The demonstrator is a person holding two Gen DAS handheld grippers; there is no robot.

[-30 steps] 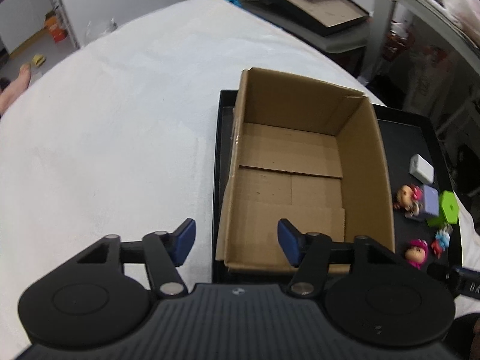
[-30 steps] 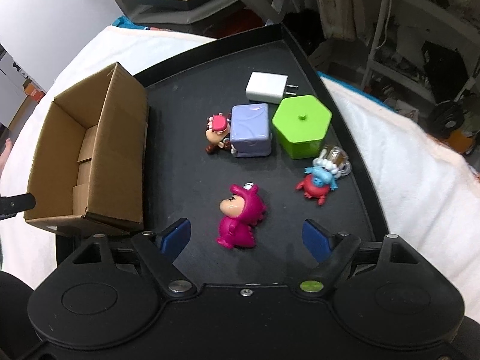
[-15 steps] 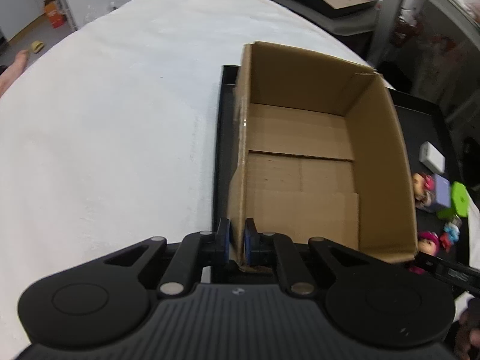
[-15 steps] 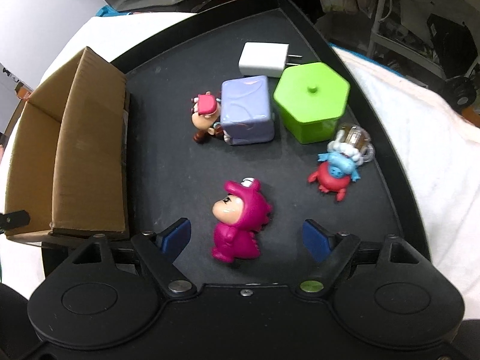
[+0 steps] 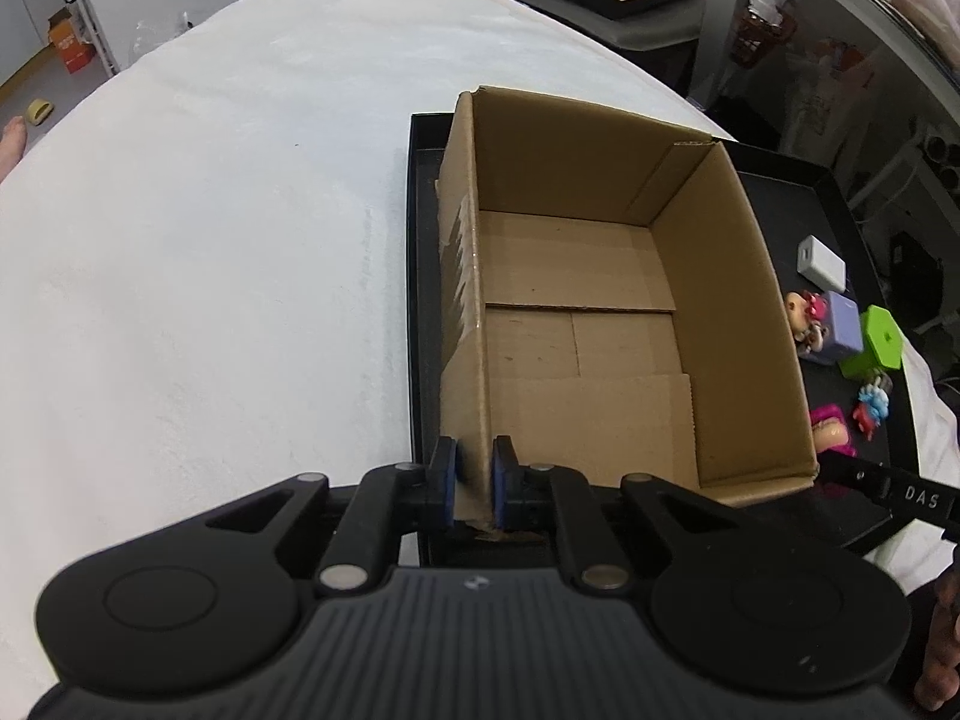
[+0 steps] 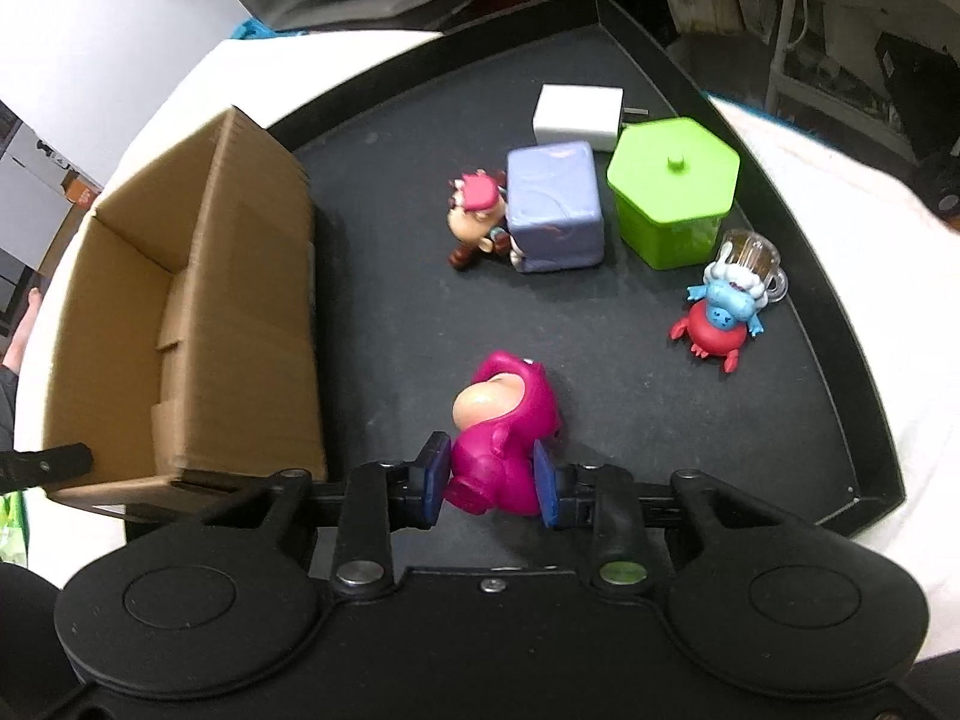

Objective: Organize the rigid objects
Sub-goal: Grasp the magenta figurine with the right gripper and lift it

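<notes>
The tray (image 6: 840,420) is black and the cardboard box (image 6: 252,276) plain brown. The dinosaur figure (image 6: 504,420) is magenta, the hexagonal container (image 6: 672,192) lime green, the cube (image 6: 552,210) lavender, the charger (image 6: 576,117) white, and the crab figure (image 6: 720,324) red and blue.

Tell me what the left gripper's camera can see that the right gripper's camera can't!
Only the left wrist view shows the left gripper shut on the near wall of the cardboard box, the whole bare floor of the box, and the wide white cloth.

Only the right wrist view shows the right gripper shut on the pink figure, plus a tiny clear mug behind the blue and red crab toy.

Both show the box, the black tray, the white charger, the purple cube and the green hexagon box.
</notes>
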